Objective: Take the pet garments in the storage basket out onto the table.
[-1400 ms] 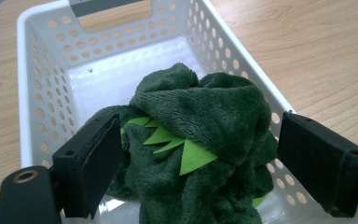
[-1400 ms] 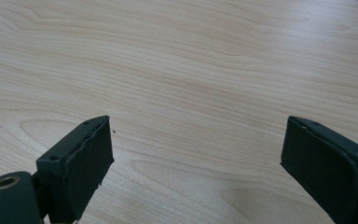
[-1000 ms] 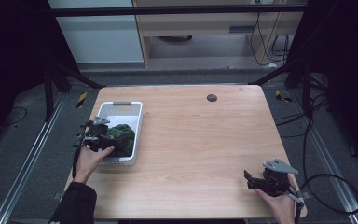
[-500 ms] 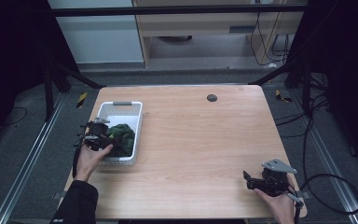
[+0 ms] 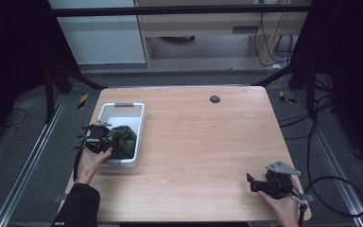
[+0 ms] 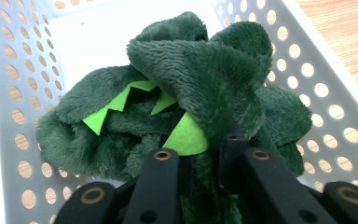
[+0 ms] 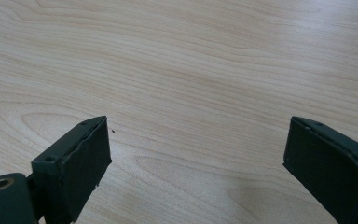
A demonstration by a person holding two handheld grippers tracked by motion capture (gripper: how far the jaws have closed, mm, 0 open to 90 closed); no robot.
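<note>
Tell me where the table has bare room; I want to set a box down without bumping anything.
Free: the wide wooden stretch between the white basket and the right gripper, below the small dark disc near the far edge. Crowded: the table's left side, where the left gripper is shut on the green plush toy inside the basket.

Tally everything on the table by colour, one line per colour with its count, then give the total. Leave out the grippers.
White: 1, the perforated basket at the table's left side.
Dark green: 1, the plush toy with bright green felt spikes, lying in the basket.
Dark grey: 1, the small round disc near the far edge.
Total: 3.
</note>
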